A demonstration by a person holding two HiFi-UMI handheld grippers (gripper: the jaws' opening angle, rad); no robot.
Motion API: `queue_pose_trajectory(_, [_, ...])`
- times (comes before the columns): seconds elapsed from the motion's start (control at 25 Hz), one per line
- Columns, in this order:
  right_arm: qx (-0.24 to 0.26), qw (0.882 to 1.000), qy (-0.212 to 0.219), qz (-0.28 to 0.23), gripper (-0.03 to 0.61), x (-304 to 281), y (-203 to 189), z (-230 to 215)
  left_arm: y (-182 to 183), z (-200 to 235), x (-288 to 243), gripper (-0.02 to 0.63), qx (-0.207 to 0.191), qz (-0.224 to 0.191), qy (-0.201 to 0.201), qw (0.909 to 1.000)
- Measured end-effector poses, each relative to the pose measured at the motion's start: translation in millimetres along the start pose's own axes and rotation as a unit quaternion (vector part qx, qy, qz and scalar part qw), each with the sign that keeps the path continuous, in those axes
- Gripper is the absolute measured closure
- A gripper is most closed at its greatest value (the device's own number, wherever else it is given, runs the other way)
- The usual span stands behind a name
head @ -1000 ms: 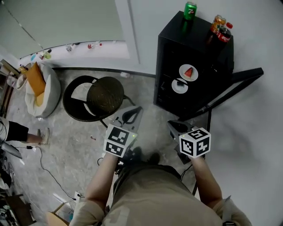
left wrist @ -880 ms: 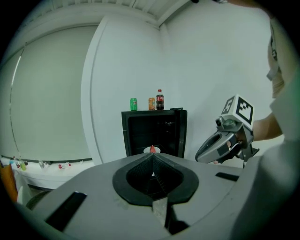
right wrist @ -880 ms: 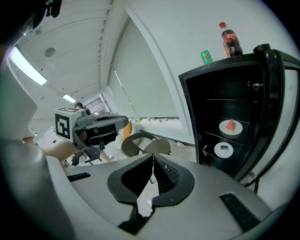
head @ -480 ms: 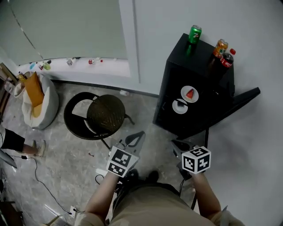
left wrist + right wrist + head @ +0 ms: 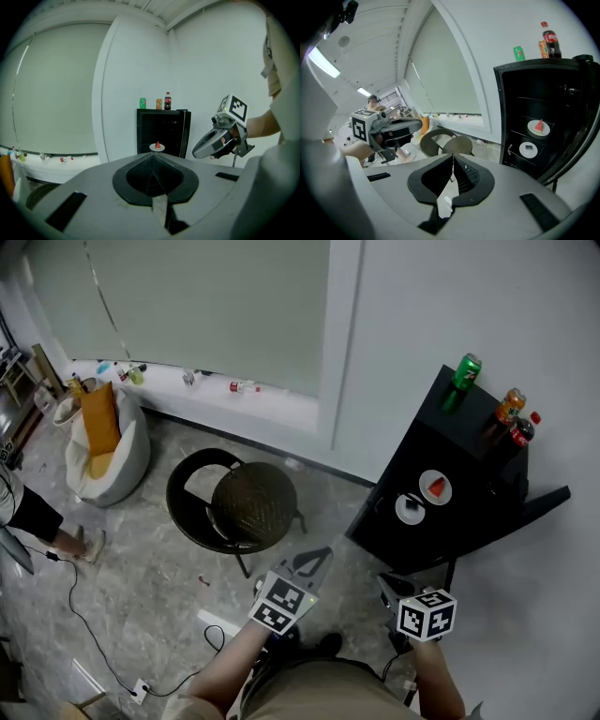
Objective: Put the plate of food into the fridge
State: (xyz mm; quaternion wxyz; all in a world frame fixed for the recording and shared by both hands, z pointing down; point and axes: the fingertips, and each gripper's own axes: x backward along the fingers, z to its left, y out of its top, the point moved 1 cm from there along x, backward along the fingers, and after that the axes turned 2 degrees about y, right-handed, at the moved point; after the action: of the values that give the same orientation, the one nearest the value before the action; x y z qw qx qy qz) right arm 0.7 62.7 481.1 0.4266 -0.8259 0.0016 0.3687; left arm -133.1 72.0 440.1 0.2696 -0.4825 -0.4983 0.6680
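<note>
Head view, 12 o'clock taken as straight up the frame.

Left tool (image 5: 316,561): jaws together, nothing between them. Held low in front of the person, above the floor.

Right tool (image 5: 388,586): jaws together, nothing between them. It sits at about 4 o'clock from the left tool, near it but not touching.

Fridge (image 5: 450,531): black, standing against the white wall. Its door (image 5: 536,503) is swung open to the right.

Plate of food (image 5: 435,487): white, with a red wedge on it. It rests on an upper shelf inside the fridge. A second plate (image 5: 410,509) holding a small dark piece sits on the shelf below, at about 7 o'clock from the first.

Plate relative to tools: at about 2 o'clock from the left tool and about 1 o'clock from the right tool, well apart from both. Neither tool touches the plate or the fridge. In the left gripper view the plate shows just above the closed jaw tips, straight ahead.

On top of the fridge stand a green can (image 5: 467,371), an orange can (image 5: 509,406) and a cola bottle (image 5: 524,431).

A round dark chair (image 5: 249,507) stands at about 10 o'clock from the left tool.
</note>
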Motion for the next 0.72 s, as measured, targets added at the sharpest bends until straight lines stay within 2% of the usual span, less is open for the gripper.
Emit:
queue_pose_trajectory(0.4, [0.024,1.000,-0.005,-0.016,0.554,-8,12,26,-2,19,24,0.604,0.004,-0.006,0.011,0.9999])
queue_pose_trajectory(0.72, [0.034,0.999,0.009,-0.023,0.557,-16,18,43,-1,30,38,0.604,0.007,-0.006,0.026,0.9996])
